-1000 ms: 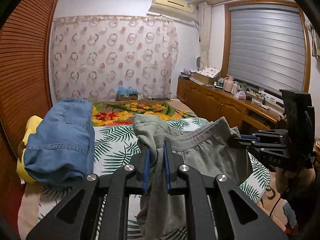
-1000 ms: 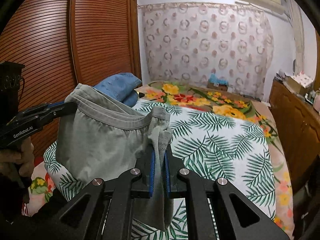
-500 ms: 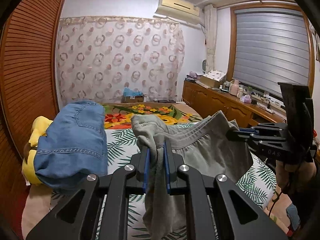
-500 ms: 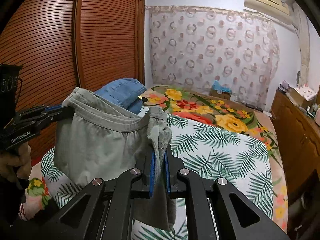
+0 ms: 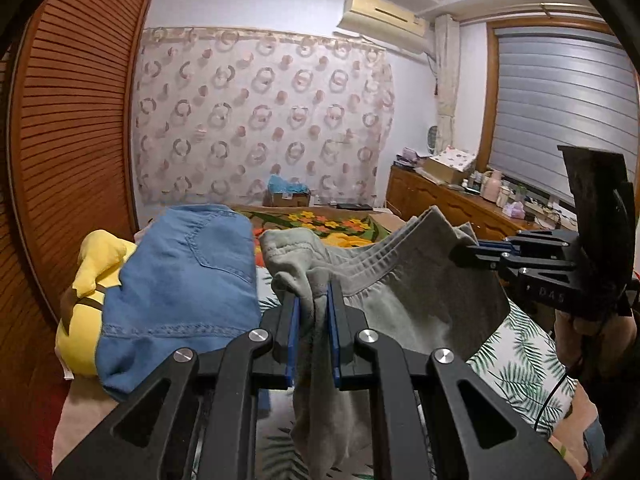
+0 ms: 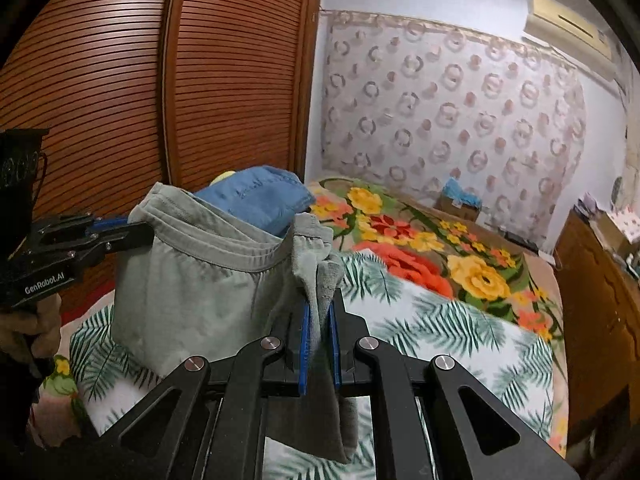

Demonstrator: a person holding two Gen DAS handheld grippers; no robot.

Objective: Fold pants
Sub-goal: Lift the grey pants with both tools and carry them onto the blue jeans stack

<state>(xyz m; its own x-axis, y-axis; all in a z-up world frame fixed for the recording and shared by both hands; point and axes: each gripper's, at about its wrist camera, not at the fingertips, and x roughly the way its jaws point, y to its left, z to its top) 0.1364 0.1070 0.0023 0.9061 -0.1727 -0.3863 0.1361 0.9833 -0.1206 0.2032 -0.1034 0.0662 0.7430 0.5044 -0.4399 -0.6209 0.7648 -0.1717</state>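
Grey-green pants (image 5: 404,300) hang in the air by their waistband, stretched between both grippers above the bed. My left gripper (image 5: 314,300) is shut on one end of the waistband; it also shows at the left of the right wrist view (image 6: 136,228). My right gripper (image 6: 320,312) is shut on the other end; it shows at the right of the left wrist view (image 5: 464,250). The pants (image 6: 192,292) hang down over the leaf-print bedsheet (image 6: 440,332); the legs are hidden below the frames.
Folded blue jeans (image 5: 180,280) lie on a yellow plush toy (image 5: 92,280) at the bed's left side, next to the slatted wooden wardrobe (image 6: 120,80). A floral blanket (image 6: 420,240) covers the far bed. A wooden sideboard (image 5: 440,204) stands at the right.
Both grippers have risen with the pants and tilted up; more wall and ceiling shows. The waistband stays stretched between them and the grips are unchanged.
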